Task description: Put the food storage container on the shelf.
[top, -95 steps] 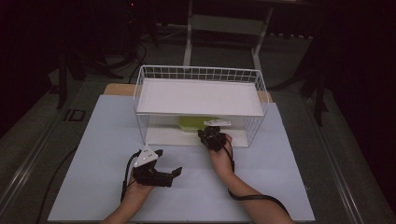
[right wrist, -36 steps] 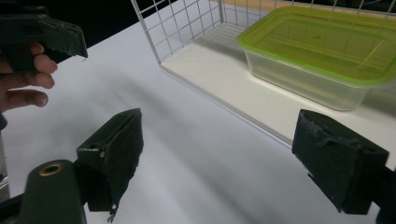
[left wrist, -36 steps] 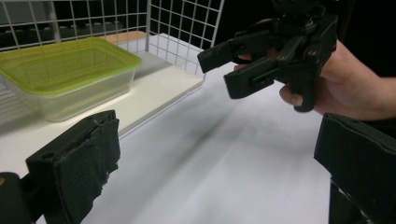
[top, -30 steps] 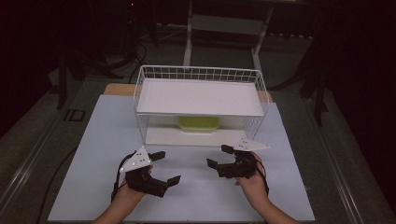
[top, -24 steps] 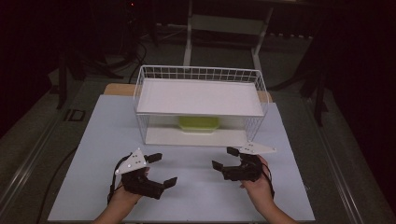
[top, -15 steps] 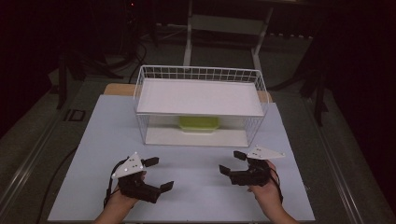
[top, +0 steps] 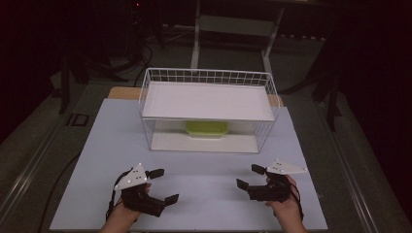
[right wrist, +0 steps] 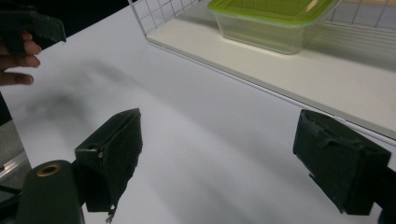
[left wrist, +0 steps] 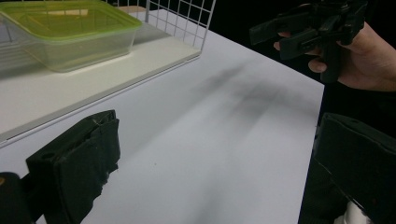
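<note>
1. Both claws are released and hold nothing. In the high view the left claw (top: 163, 185) sits at the lower left and the right claw (top: 250, 176) at the lower right, both low over the tabletop (top: 204, 165) and well apart from each other.
2. The box (top: 207, 128) sits at the middle of the frame, on the lower shelf (top: 204, 142) of the wire rack (top: 209, 77), under the upper shelf (top: 208, 100).
3. Risk: the box lies deep under the upper shelf, so a claw coming in high could knock the shelf edge or snag the wire mesh (left wrist: 187, 18).
4. Risk: the box looks smooth and thin-walled; a pinch on its slick side could slip, and a hard squeeze could buckle it or pop the lid (right wrist: 271, 8).
5. Risk: dragging it out by one corner could twist it against the rack's wire side.
6. Materials: the box is clear, glossy plastic with rounded corners and a yellow-green lid; the shelves are flat, matt white boards; the rack is thin white wire in a square grid; the tabletop is smooth, pale and matt; the claw pads (right wrist: 114, 149) are black, blocky and rough-edged.
</note>
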Demonstrator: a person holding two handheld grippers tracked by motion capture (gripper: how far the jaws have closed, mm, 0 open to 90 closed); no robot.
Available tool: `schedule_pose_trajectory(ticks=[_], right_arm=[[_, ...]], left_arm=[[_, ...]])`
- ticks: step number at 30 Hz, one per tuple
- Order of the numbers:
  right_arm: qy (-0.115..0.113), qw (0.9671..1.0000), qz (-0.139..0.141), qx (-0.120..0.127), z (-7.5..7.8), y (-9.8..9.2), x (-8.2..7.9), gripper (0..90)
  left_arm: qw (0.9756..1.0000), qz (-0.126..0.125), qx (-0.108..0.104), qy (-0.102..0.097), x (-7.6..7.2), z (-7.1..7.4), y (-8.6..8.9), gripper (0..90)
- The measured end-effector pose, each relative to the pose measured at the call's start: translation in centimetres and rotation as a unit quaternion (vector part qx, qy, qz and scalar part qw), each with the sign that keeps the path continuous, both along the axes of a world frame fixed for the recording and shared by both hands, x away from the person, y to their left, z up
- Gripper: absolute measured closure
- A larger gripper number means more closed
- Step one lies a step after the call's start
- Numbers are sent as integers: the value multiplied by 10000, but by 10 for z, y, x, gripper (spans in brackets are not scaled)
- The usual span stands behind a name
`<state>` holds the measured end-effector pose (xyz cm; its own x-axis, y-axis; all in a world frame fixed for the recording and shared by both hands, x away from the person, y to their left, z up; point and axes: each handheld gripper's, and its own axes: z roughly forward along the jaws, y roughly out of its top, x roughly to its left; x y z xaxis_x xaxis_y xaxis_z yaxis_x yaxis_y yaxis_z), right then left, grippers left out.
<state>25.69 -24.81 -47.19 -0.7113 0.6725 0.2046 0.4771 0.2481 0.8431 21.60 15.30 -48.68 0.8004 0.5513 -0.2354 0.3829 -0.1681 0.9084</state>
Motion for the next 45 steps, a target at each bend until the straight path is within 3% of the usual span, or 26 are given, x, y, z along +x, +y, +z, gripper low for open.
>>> schedule_pose_trajectory(ticks=[9, 16, 21, 28, 33, 37, 45], right_arm=[[-32, 9997, 241, -29, -10, -3, -2, 155], [-146, 9989, 387, -198, -16, 0, 1, 155], [-147, 9984, 496, -223, -21, 0, 6, 155], [-57, 9985, 506, -215, -27, -2, 10, 150], [-185, 9983, 501, -241, -25, -1, 9, 149], [-230, 9983, 492, -196, -24, -1, 9, 149], [-182, 9983, 524, -197, -26, 1, 9, 149]], left_arm=[[9999, 7, -92, 50, 0, -6, 0, 9], [9999, -52, -61, -96, 2, -10, -1, 9], [9999, -60, -85, -82, 2, -12, -1, 10], [9999, -90, -40, -78, 2, -15, -1, 10], [9999, -35, -44, -152, 2, -15, -1, 10], [9998, -45, 109, -188, 4, -19, -2, 9], [9998, -53, 16, -172, 5, -20, -2, 9]])
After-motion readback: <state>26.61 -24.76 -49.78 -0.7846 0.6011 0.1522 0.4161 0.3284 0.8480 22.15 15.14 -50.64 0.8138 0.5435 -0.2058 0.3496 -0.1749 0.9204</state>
